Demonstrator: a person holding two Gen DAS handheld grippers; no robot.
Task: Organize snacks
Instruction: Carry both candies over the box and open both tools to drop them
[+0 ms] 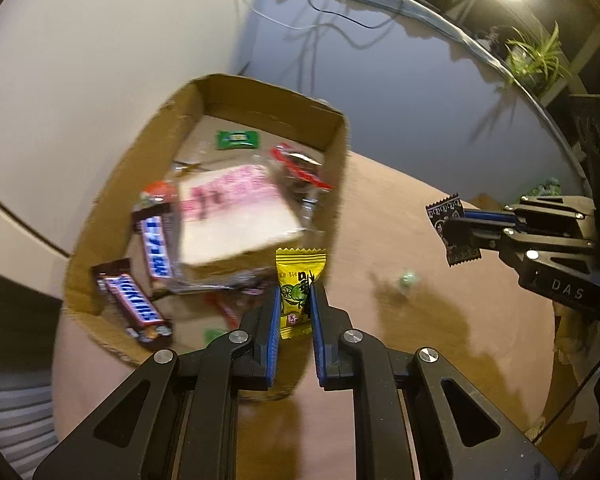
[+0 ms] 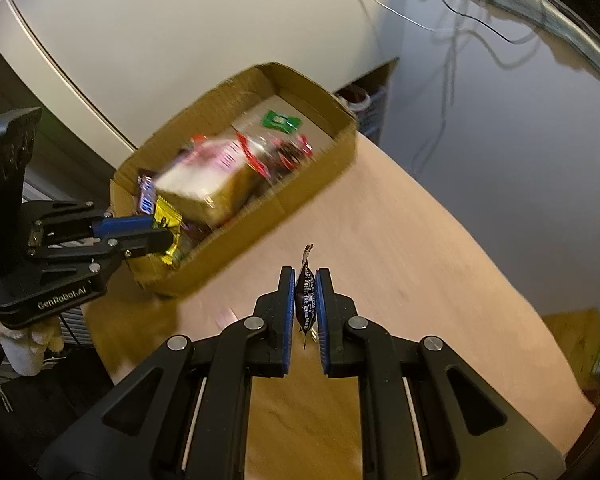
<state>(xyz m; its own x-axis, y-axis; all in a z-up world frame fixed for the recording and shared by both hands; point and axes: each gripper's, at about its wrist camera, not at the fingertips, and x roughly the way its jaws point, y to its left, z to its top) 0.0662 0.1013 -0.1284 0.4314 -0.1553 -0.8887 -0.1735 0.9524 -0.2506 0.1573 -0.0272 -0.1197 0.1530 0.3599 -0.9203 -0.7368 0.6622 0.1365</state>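
Yellow candy (image 1: pixel 299 294) pinched in left fingers (image 1: pixel 271 312), black sachet (image 2: pixel 306 300) in right fingers (image 2: pixel 287 304); green speck (image 1: pixel 407 280) left-view only

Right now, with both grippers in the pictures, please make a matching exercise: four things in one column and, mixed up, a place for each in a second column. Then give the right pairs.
Things:
1. yellow candy
2. black candy
3. Snickers bar
4. green packet

Places:
A. lying at the far end of the cardboard box
B. clamped in the right gripper, above the table
C. clamped in the left gripper
D. lying at the near end of the box

Pairs: 1-C, 2-B, 3-D, 4-A
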